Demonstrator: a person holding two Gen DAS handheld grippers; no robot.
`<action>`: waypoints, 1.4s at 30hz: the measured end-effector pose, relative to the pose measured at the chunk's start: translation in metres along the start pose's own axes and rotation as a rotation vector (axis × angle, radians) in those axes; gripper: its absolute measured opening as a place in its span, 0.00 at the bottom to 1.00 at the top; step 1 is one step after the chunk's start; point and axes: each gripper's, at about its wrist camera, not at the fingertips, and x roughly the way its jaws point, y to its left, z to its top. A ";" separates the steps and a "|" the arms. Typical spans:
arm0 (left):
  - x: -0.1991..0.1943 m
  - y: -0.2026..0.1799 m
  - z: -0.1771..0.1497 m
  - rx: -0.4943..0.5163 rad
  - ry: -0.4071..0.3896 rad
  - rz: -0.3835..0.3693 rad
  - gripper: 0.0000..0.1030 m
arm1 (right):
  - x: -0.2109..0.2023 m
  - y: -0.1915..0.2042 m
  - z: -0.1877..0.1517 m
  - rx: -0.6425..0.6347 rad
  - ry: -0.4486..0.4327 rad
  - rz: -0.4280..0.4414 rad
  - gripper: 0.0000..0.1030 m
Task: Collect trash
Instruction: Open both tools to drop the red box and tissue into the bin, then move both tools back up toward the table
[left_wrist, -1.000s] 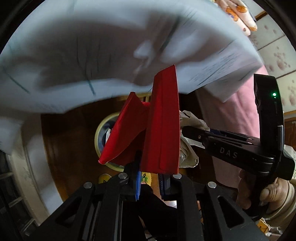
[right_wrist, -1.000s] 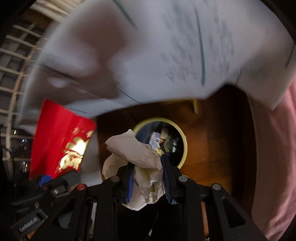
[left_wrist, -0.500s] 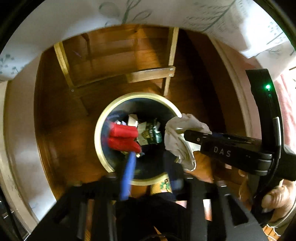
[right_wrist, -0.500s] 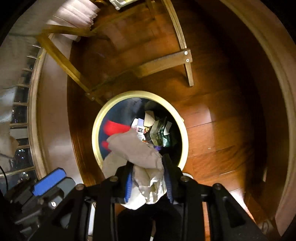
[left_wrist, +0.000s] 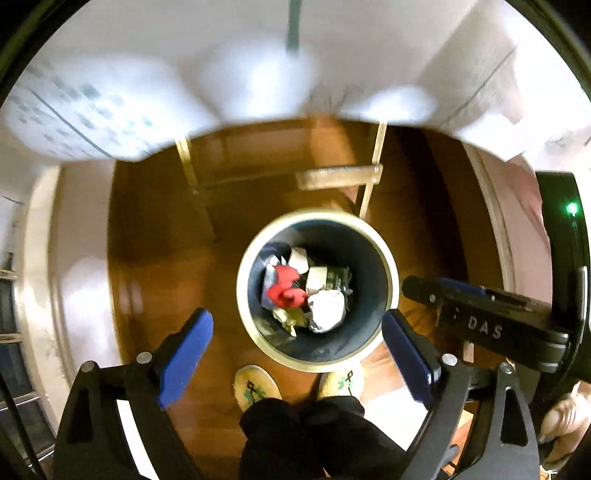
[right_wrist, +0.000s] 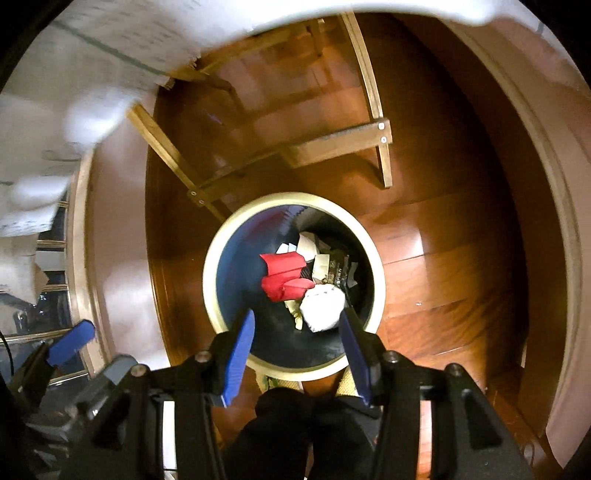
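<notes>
A round waste bin (left_wrist: 389, 273) (right_wrist: 210, 273) with a pale rim stands on the wooden floor right below both grippers. Inside lie the red folded paper (left_wrist: 284, 291) (right_wrist: 282, 275), a crumpled white paper wad (left_wrist: 327, 308) (right_wrist: 321, 308) and several other scraps. My left gripper (left_wrist: 297, 338) hangs above the bin, its jaws opening wide with nothing between them. My right gripper (right_wrist: 297, 334) is also opening over the bin; the white wad lies far below in the bin, free of the blue pads. The right gripper's body (left_wrist: 480, 314) shows at the right of the left wrist view.
A wooden table frame (right_wrist: 332, 147) stands just beyond the bin, under a white patterned tablecloth (left_wrist: 258, 66) that hangs overhead. The person's slippered feet (left_wrist: 256, 387) and dark trouser legs are at the bin's near side. A pale wall base (right_wrist: 554, 184) curves along the right.
Both grippers sank toward the bin and opened. The red paper dropped from the left gripper and the crumpled white wad from the right; both now lie in the bin.
</notes>
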 end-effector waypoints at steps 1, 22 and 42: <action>-0.010 0.001 0.002 -0.002 -0.010 0.001 0.89 | -0.008 0.004 -0.001 -0.002 -0.006 0.000 0.47; -0.285 -0.006 0.055 0.130 -0.273 -0.023 0.93 | -0.231 0.060 -0.014 -0.003 -0.184 0.011 0.47; -0.400 -0.038 0.127 0.335 -0.522 -0.064 0.93 | -0.392 0.090 0.010 0.022 -0.565 -0.047 0.47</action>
